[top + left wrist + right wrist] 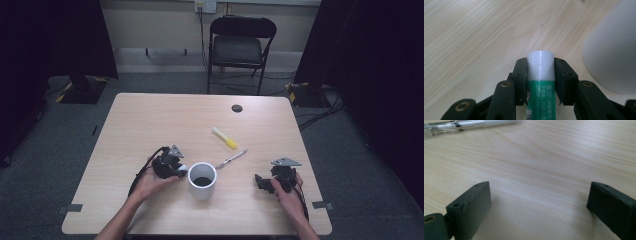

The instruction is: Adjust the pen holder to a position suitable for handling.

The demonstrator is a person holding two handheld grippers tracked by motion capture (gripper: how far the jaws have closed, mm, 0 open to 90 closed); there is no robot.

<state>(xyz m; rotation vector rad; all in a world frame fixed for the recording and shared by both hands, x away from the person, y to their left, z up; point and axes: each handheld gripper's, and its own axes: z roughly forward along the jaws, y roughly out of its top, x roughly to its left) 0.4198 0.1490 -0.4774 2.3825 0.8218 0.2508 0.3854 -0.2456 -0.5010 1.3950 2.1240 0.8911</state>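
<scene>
A glue stick (541, 80) with a green label and a white cap lies low over the table, and my left gripper (540, 67) is shut on it, one pad against each side. In the high view the left gripper (172, 167) sits just left of a white cup (201, 191), with the glue stick's white end (182, 168) pointing at the cup. The cup's wall (611, 50) stands close on the right of the left gripper view. My right gripper (264, 184) rests near the table's front right; its jaws (540, 205) stand wide open over bare wood.
A yellow highlighter (224, 137) and a silver pen (231, 159) lie behind the cup; the pen (469, 125) also runs along the top of the right gripper view. The wooden table (150, 120) has a cable hole (236, 108). A black chair (239, 45) stands beyond it.
</scene>
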